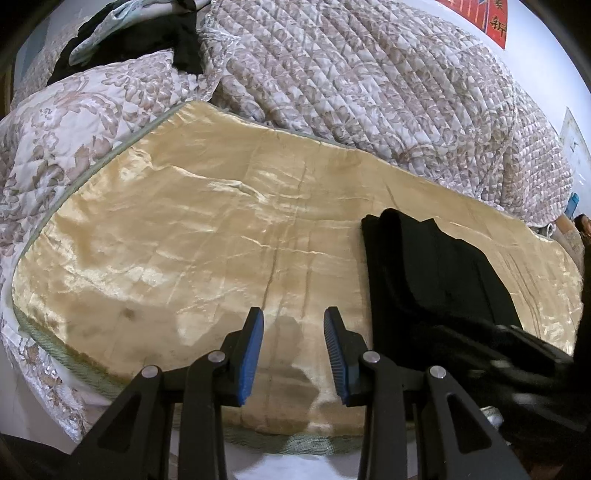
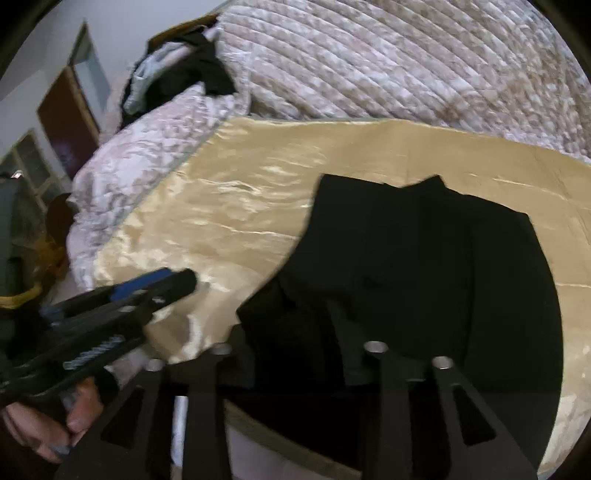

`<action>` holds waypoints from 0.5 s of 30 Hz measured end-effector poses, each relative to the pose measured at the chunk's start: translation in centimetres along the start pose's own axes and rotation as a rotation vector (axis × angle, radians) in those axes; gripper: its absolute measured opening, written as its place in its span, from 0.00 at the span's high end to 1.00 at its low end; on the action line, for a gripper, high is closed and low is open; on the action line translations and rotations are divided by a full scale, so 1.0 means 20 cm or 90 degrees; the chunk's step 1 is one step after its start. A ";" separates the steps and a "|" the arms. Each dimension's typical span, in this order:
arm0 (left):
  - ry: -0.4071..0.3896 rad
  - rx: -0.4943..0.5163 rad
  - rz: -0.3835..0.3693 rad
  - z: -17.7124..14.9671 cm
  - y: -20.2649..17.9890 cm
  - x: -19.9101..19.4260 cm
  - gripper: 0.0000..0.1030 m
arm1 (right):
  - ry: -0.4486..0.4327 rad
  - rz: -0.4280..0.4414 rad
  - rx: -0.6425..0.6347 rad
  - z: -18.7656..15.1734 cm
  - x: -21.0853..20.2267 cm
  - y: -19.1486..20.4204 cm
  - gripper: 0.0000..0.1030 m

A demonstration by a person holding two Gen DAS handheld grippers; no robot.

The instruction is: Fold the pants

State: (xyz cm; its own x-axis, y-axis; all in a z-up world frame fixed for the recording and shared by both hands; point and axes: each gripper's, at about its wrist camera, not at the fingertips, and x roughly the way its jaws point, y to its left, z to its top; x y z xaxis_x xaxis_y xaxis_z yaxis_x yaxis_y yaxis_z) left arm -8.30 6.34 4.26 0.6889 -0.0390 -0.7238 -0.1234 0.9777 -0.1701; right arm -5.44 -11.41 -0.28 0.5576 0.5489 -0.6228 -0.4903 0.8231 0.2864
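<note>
The black pants (image 1: 436, 273) lie folded in a compact stack on the gold satin cloth (image 1: 192, 229), right of centre. My left gripper (image 1: 294, 314) hovers over bare cloth to the left of the pants, open, with nothing between its blue pads. In the right wrist view the pants (image 2: 424, 258) fill the middle. My right gripper (image 2: 306, 314) sits low over their near edge. Its dark fingers stand apart against the black fabric, and I see no fold pinched between them. The left gripper (image 2: 177, 280) shows at the left, held by a hand (image 2: 55, 424).
A floral quilted blanket (image 1: 369, 85) is heaped along the back and left of the cloth. A pile of dark and pale clothes (image 1: 147, 33) lies at the back left. The bed's front edge (image 1: 288, 443) runs just below the grippers. A brown door (image 2: 66, 122) stands at the far left.
</note>
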 end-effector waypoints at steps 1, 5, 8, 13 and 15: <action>-0.001 -0.001 0.001 0.00 0.00 0.00 0.65 | -0.002 0.014 0.002 0.01 -0.02 0.00 0.53; -0.004 0.000 -0.001 0.00 0.00 0.00 0.65 | -0.060 0.077 0.006 0.03 -0.19 -0.01 0.52; -0.008 0.010 -0.013 0.00 -0.03 0.00 0.65 | -0.114 0.039 0.012 -0.01 -0.32 -0.08 0.52; -0.016 0.026 -0.050 0.01 -0.11 -0.01 0.65 | -0.068 -0.088 0.083 -0.16 -0.30 -0.32 0.74; -0.016 0.032 -0.065 0.02 -0.15 -0.01 0.65 | -0.054 -0.071 0.086 -0.21 -0.26 -0.35 0.75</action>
State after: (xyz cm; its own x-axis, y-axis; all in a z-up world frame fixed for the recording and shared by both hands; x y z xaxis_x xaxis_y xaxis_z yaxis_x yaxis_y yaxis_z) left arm -7.72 3.50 5.22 0.7143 -0.1335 -0.6870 -0.0168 0.9781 -0.2076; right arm -7.78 -20.65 -2.01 0.6608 0.4586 -0.5942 -0.3312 0.8886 0.3174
